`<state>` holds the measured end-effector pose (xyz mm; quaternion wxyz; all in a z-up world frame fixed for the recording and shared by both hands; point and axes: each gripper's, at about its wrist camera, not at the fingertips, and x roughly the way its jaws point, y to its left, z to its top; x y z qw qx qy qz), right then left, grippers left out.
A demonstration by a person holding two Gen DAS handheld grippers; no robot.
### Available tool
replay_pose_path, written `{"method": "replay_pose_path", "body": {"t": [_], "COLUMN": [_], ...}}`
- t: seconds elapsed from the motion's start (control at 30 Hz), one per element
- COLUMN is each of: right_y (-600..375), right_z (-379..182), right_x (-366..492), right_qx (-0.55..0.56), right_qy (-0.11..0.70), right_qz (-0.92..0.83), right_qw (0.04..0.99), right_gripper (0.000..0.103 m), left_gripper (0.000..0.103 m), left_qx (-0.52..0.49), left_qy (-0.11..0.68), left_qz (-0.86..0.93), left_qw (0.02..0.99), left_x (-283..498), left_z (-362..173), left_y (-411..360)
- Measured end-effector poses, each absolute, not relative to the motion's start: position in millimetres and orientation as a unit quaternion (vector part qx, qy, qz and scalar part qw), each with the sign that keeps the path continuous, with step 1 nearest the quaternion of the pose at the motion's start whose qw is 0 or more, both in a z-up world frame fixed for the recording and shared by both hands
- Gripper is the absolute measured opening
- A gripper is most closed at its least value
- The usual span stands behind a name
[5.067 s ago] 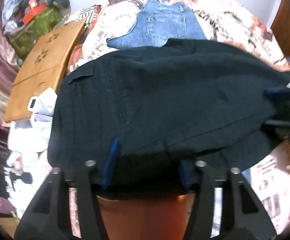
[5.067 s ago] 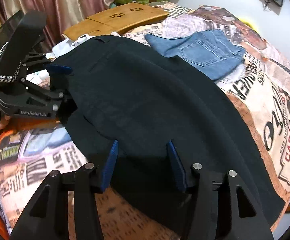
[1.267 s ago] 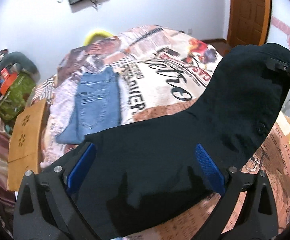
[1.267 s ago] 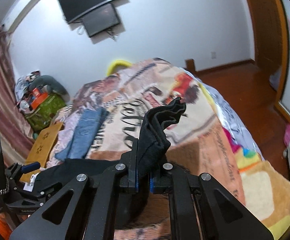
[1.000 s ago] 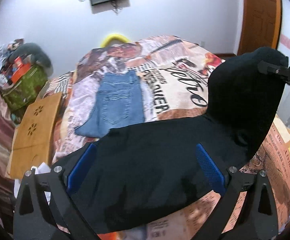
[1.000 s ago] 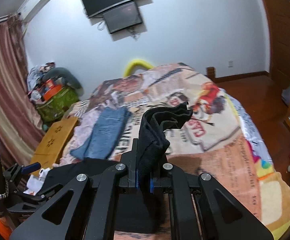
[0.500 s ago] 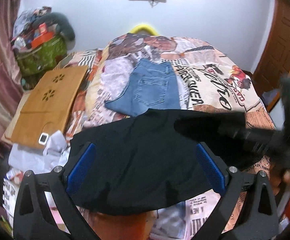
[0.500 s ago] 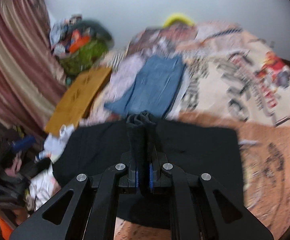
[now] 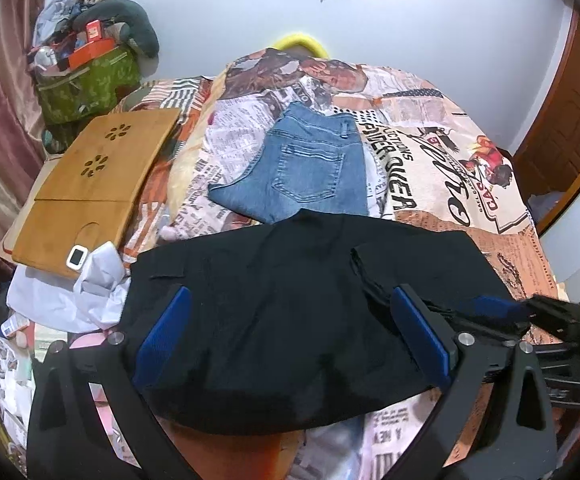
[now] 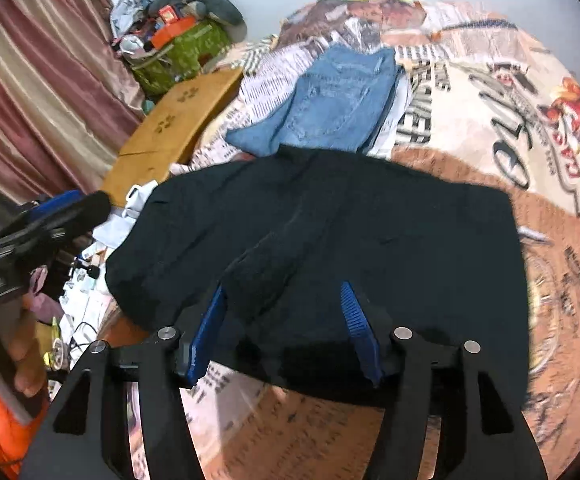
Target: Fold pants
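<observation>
Since a second ago your right hand-held gripper point(image 10: 286, 328) has carried the pinched end of the black pants point(image 9: 290, 312) across, laid it down and let go; the garment now lies doubled on the bed point(image 9: 430, 168) instead of hanging in the air. Your right hand-held gripper now stands with its blue pads spread apart, holding nothing, low at the pants' near edge. Your left hand-held gripper point(image 9: 290, 340) is wide open too, empty, also at the near edge, which leaves the cloth free to settle flat. A raised ridge of fabric sits on top of the pants towards their right side, probably the end you just dropped, so that layer likely wants smoothing before another fold. Just beyond the pants, touching or nearly touching their far edge, lie the folded blue jeans point(image 9: 306, 168), seemingly a finished piece set aside. Left of the pants a wooden tray point(image 9: 90, 184) rests at the bed's side, clear of the work.
</observation>
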<state>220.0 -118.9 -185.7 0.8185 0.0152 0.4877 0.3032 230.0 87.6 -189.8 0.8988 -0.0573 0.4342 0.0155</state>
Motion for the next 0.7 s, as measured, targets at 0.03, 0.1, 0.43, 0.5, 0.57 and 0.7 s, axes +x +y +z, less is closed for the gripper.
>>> {"method": "replay_pose_path", "body": {"t": [0.03, 0.1, 0.43, 0.5, 0.57, 0.7], "right_y": [-125, -140, -199, -204, -208, -206], "right_z": [-180, -169, -154, -162, -172, -200], "right_x": [219, 222, 261, 271, 279, 296], "right_qx": [0.013, 0.013, 0.012, 0.008, 0.002, -0.009], "right_qy": [0.48, 0.463, 0.423, 0.431, 0.441, 0.468], "right_qz": [0.302, 0.297, 0.248, 0.244, 0.241, 0.24], "right_qw": [0.823, 0.835, 0.871, 0.869, 0.865, 0.851], "right_gripper": [0.055, 0.056, 0.065, 0.065, 0.065, 0.065], "left_gripper": [0.1, 0.1, 0.101, 0.101, 0.101, 0.101], "left_qx": [-0.056, -0.052, 0.0, 0.016, 0.03, 0.032], "left_qy": [0.436, 0.437, 0.449, 0.453, 0.463, 0.495], "left_qz": [0.012, 0.006, -0.032, -0.04, -0.05, -0.062], "left_qw": [0.898, 0.898, 0.893, 0.891, 0.885, 0.866], "left_x": [234, 239, 284, 294, 307, 327], "left_z": [-190, -189, -191, -197, -207, -231], "left_y": [82, 76, 12, -3, -18, -32]}}
